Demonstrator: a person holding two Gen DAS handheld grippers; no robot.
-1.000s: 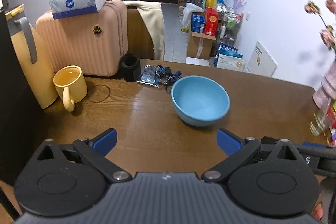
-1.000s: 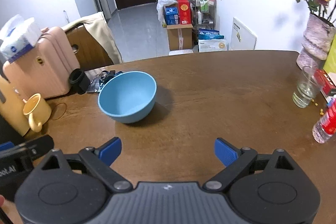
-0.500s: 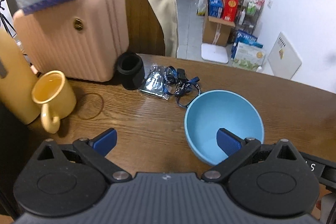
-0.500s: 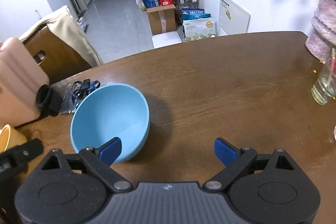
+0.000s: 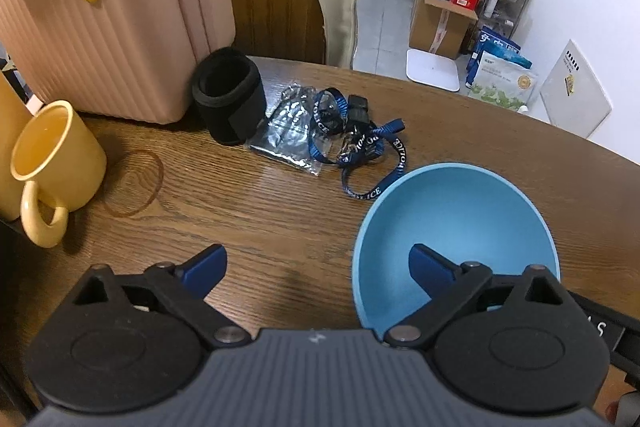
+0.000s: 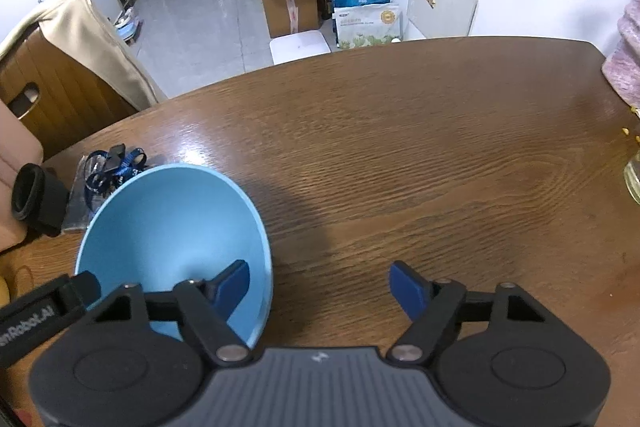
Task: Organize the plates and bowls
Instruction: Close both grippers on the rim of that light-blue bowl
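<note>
A light blue bowl stands upright on the brown wooden table. My left gripper straddles the bowl's left rim, with its right finger inside the bowl and its left finger outside over the table. Its jaws are closing and the pads do not touch the rim. My right gripper straddles the bowl's right rim, left finger inside and right finger outside. Its jaws are closing too, with a gap still on both sides of the rim.
A yellow mug, a black sleeve, a blue lanyard and a pink suitcase crowd the table's left side. A glass and a pink vase stand at the right edge.
Both grippers came down and forward onto the bowl, so each now has one finger inside it. The right gripper's jaws have narrowed.
</note>
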